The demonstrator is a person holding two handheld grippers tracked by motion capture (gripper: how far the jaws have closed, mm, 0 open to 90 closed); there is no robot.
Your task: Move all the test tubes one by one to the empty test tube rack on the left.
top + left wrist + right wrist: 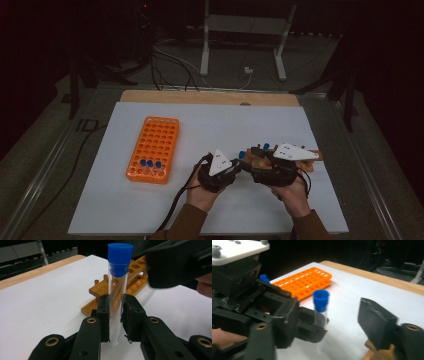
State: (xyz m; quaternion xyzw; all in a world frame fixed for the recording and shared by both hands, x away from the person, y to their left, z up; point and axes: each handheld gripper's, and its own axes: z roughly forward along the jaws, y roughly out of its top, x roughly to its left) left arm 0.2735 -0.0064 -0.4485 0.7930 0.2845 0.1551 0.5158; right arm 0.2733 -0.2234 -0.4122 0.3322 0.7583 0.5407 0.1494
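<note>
left gripper clamps upright tube, right gripper apart

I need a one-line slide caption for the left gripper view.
Left tool clamps an upright blue-capped test tube above the white table, wooden rack behind.

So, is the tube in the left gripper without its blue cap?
No, the test tube, clamped upright in the left gripper, carries a blue cap on its top.
</note>
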